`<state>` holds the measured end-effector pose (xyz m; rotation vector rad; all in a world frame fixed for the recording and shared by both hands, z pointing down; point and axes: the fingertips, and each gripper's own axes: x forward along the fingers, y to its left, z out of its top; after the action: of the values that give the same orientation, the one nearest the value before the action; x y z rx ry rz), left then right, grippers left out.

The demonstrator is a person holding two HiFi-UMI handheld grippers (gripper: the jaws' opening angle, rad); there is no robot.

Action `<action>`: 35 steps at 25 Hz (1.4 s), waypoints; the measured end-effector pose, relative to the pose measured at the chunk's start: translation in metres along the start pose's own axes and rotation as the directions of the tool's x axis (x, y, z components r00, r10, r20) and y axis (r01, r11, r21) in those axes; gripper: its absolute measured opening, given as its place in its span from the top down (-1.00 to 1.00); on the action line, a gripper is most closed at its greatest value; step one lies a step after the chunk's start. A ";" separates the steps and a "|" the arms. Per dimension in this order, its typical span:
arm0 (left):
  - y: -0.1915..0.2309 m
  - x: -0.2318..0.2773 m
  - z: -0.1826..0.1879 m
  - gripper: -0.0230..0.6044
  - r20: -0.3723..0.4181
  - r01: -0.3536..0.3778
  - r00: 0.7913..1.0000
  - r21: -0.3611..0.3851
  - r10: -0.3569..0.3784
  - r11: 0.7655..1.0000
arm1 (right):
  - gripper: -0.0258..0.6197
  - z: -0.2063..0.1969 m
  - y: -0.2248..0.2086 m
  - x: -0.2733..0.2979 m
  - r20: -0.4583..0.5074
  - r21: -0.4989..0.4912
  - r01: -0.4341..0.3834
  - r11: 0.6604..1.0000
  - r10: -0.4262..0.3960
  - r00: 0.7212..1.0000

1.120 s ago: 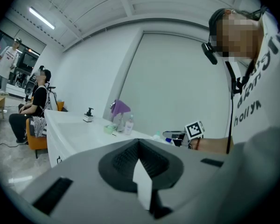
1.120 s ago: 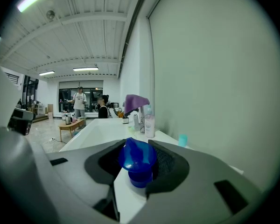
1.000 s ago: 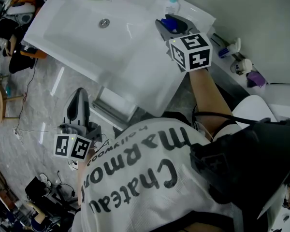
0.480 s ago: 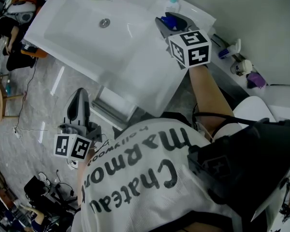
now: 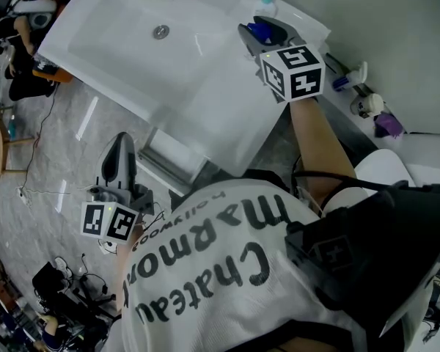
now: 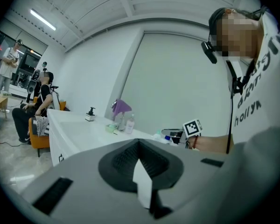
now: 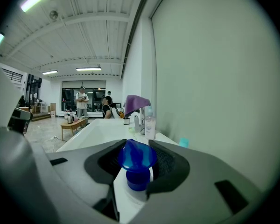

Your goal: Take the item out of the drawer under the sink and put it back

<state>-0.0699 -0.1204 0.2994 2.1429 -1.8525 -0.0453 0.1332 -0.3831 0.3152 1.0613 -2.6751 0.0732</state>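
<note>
My right gripper [image 5: 264, 28] is at the right end of the white sink counter [image 5: 205, 116], shut on a white bottle with a blue cap [image 5: 257, 34]. The right gripper view has the blue cap [image 7: 136, 160] standing upright between the two dark pads, which press on its neck. Lower left, my left gripper [image 5: 119, 145] hangs over the floor in front of the drawer [image 5: 169, 158] under the sink. It holds nothing and its jaws are together, as the left gripper view [image 6: 140, 169] also has them.
The basin [image 5: 125, 46] with its drain [image 5: 160, 31] fills the counter's middle. A tap draped with a purple cloth [image 7: 136, 104] and a clear bottle [image 7: 150, 122] stand at the back. Small bottles [image 5: 361, 72] line a ledge on the right. Cables [image 5: 37, 189] lie on the floor, and people sit beyond the far end.
</note>
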 end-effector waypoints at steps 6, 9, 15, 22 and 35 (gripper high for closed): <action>0.000 0.000 0.000 0.91 0.000 -0.001 1.000 0.002 0.001 1.000 | 0.36 0.005 -0.001 -0.002 0.016 -0.021 -0.002 1.000 0.002 1.000; 0.000 0.000 0.002 0.91 0.003 -0.001 1.000 0.003 0.001 1.000 | 0.34 0.006 -0.003 -0.003 0.019 -0.024 0.000 1.000 0.000 1.000; -0.001 0.001 0.001 0.91 -0.010 0.002 1.000 0.003 -0.002 1.000 | 0.34 0.009 -0.005 -0.003 0.022 -0.014 0.006 1.000 -0.006 1.000; 0.000 0.000 0.002 0.91 -0.004 -0.001 1.000 0.004 0.001 1.000 | 0.34 0.007 -0.006 -0.003 0.017 -0.022 0.009 1.000 -0.008 1.000; 0.001 0.000 -0.002 0.91 0.002 0.002 1.000 0.000 -0.002 1.000 | 0.29 0.000 -0.011 -0.002 -0.016 -0.049 0.029 0.998 -0.030 0.999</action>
<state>-0.0700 -0.1205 0.3017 2.1455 -1.8513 -0.0486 0.1426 -0.3898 0.3143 1.0804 -2.6317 0.0114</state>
